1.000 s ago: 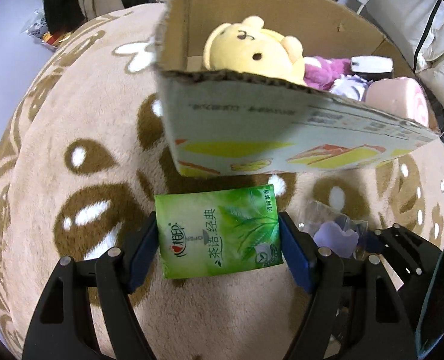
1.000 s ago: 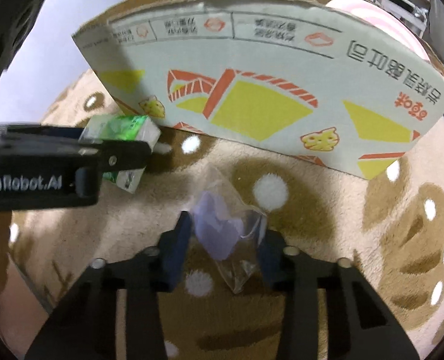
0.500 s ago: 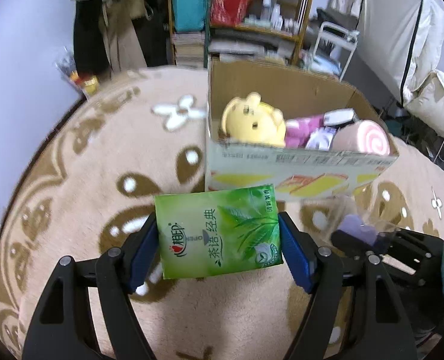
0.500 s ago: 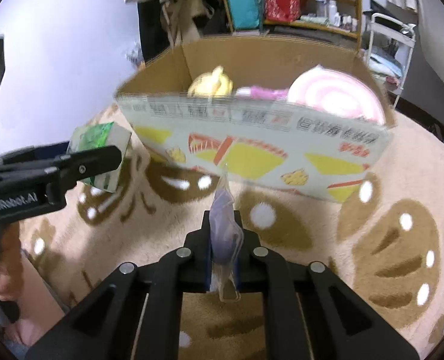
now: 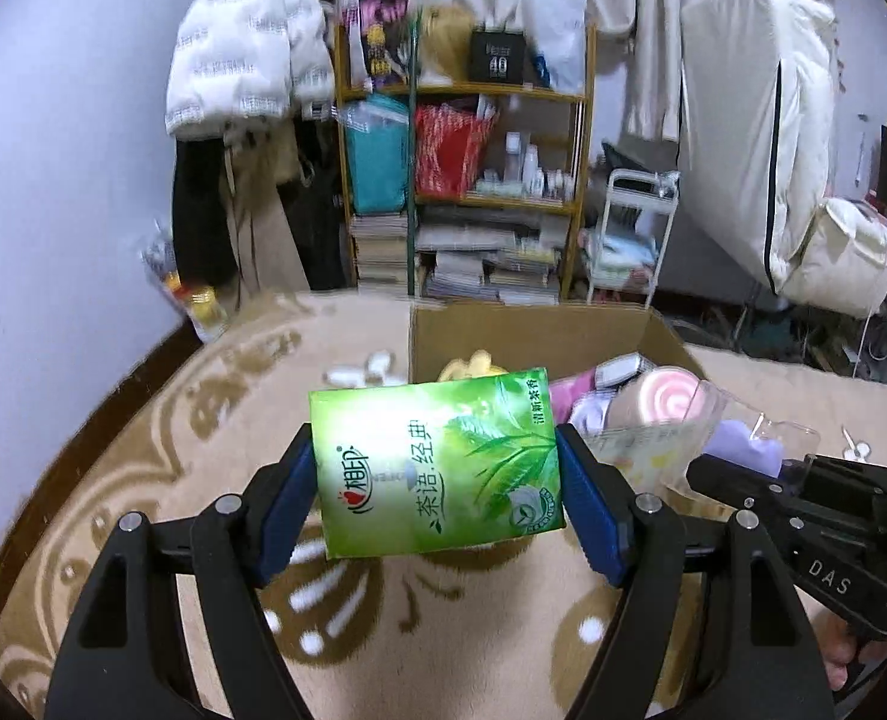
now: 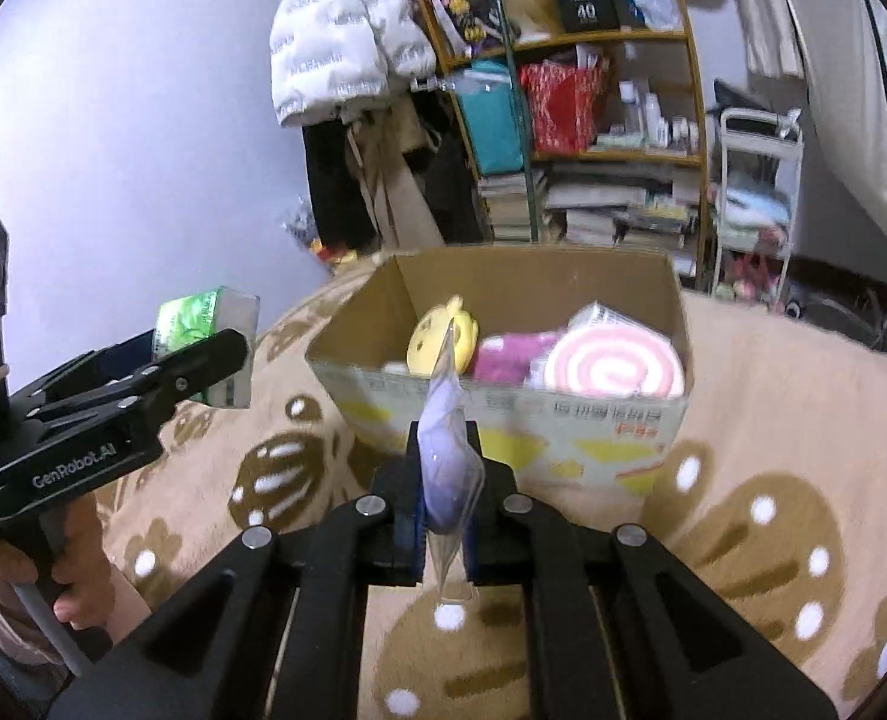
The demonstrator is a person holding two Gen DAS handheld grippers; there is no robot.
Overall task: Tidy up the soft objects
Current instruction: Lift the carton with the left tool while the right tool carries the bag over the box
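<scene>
My left gripper (image 5: 437,498) is shut on a green tissue pack (image 5: 437,462) and holds it above the rug; the pack also shows in the right wrist view (image 6: 203,330). My right gripper (image 6: 443,480) is shut on a clear bag with a purple soft item (image 6: 443,462), also seen in the left wrist view (image 5: 749,444). Ahead sits an open cardboard box (image 6: 563,420) holding a yellow plush (image 6: 437,339), a magenta soft item (image 6: 509,354) and a pink swirl roll cushion (image 6: 611,366).
A beige rug with brown patterns (image 6: 773,480) covers the floor. Behind the box stand a cluttered wooden shelf (image 5: 467,192), a white cart (image 5: 629,240) and hanging coats (image 5: 239,60). A white bag (image 5: 839,252) lies at the right.
Both grippers have risen and pulled back from the box, carrying their items. The box went from close and seen from its side to farther and seen from above.
</scene>
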